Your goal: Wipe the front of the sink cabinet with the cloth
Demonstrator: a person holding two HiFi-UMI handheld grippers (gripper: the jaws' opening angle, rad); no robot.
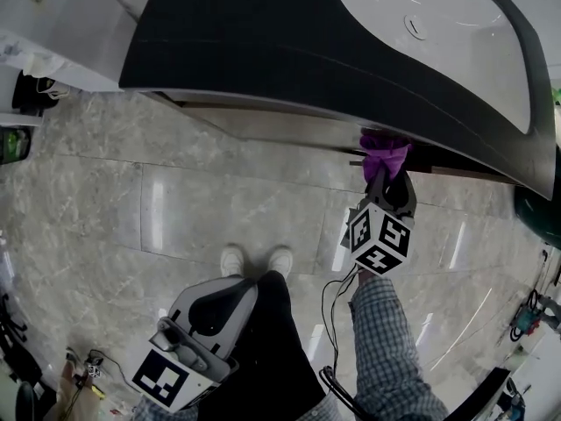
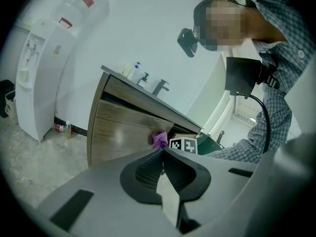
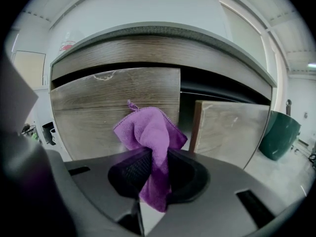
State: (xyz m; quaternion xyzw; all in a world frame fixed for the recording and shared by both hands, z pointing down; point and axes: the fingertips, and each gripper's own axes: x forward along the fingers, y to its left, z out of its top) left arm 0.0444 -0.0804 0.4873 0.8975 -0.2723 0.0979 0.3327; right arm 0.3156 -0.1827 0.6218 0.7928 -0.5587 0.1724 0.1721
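My right gripper (image 1: 387,175) is shut on a purple cloth (image 3: 150,138), which bunches above the jaws and hangs down between them. In the head view the purple cloth (image 1: 384,152) sits at the wooden front of the sink cabinet (image 1: 263,123), under the dark countertop (image 1: 263,33). The right gripper view shows the cabinet's wood-grain door (image 3: 113,102) just behind the cloth, with a second door (image 3: 228,127) standing ajar to its right. My left gripper (image 1: 215,303) hangs low by the person's leg, shut and empty. From the left gripper view the cabinet (image 2: 118,132) and purple cloth (image 2: 159,139) lie ahead.
A white basin (image 1: 429,24) is set into the countertop. The floor is glossy grey marble tile (image 1: 175,209). A water dispenser (image 2: 34,78) stands left of the cabinet. A dark green bin (image 3: 279,132) stands right of it. Cables (image 1: 337,323) trail by the person's feet.
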